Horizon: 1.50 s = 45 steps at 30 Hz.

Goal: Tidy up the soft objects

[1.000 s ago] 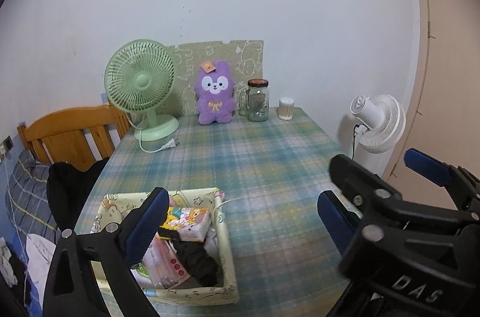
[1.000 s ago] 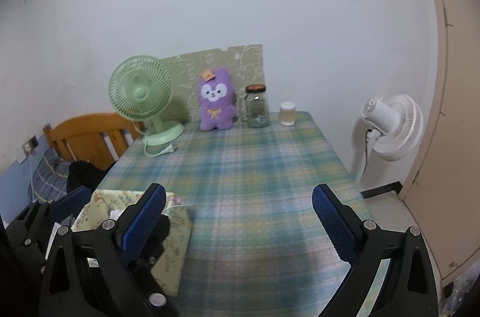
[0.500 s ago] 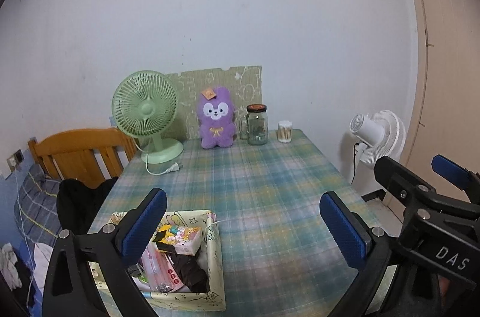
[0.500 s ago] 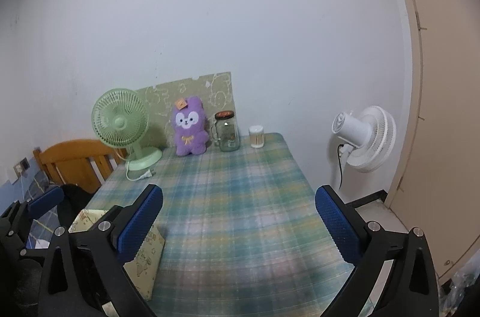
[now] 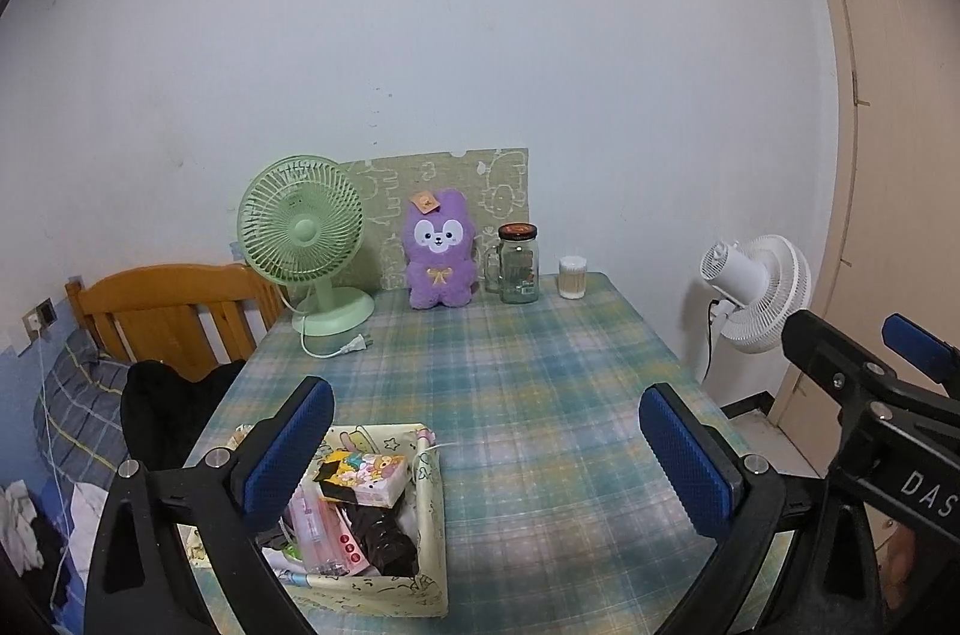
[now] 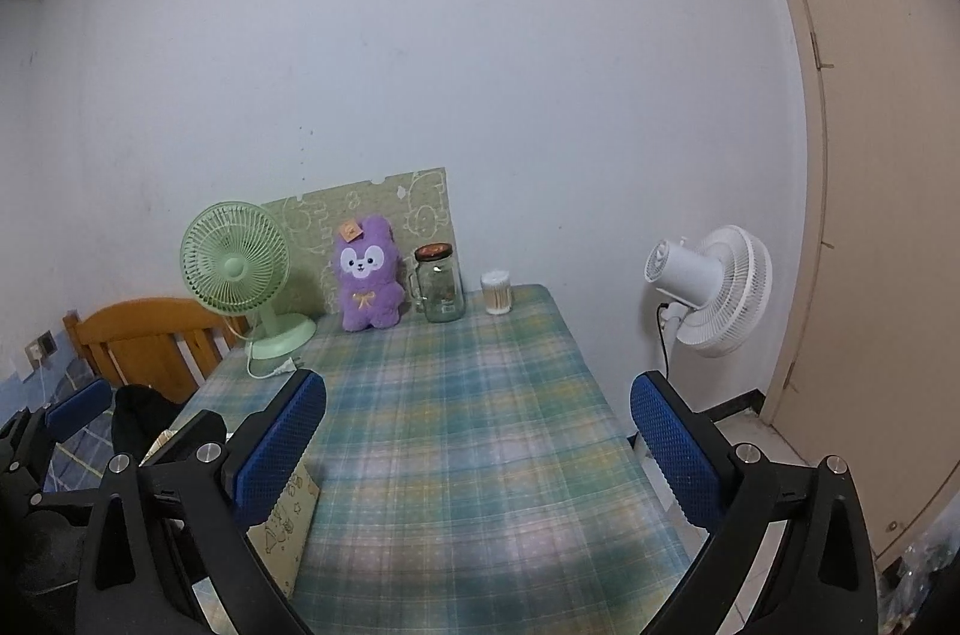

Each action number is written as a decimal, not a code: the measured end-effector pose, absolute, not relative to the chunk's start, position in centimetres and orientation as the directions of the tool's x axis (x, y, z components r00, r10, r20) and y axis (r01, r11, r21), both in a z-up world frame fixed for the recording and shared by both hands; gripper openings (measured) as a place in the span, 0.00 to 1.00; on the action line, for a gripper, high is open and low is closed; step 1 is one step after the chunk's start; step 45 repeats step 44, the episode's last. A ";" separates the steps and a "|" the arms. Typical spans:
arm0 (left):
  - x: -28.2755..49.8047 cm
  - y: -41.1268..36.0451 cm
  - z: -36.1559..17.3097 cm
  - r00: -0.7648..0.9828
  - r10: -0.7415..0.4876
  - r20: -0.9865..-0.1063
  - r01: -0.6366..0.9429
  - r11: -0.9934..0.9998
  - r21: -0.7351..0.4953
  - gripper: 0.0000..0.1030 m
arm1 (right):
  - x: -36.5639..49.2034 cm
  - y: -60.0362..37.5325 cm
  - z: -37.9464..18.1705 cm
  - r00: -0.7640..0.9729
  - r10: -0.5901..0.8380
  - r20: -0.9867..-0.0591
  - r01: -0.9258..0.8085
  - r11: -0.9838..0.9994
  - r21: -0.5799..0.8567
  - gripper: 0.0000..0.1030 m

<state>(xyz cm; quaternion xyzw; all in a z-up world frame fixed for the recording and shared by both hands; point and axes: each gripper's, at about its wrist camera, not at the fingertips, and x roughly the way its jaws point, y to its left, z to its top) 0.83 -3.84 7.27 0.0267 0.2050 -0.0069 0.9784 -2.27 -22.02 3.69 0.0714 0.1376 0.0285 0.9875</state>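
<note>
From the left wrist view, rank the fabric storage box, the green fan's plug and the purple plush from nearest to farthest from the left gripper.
Measured from the left gripper, both jaws wide open:
1. Fabric storage box, just below its left finger, at the table's near left corner.
2. Green fan's plug, lying mid-table on the left.
3. Purple plush, upright at the far edge against the wall.

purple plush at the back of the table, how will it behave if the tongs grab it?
The purple plush looks fuzzy and stuffed, so it will probably squash under the pads and feel light for its size. It sits upright against the patterned board, so a push would likely topple it rather than slide it. The glass jar stands close beside it and could get knocked.
</note>
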 end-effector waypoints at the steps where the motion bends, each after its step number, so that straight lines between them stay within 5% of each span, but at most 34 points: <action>1: 0.8 -3.7 7.3 0.916 0.000 -0.401 0.021 0.999 0.048 1.00 | -2.3 -22.0 3.7 0.961 0.074 -0.266 -0.036 0.989 0.146 1.00; 45: 0.7 -0.8 6.7 0.912 0.036 -0.410 -0.038 0.999 0.002 1.00 | -1.8 -20.1 3.4 0.954 0.077 -0.291 -0.047 0.993 0.106 1.00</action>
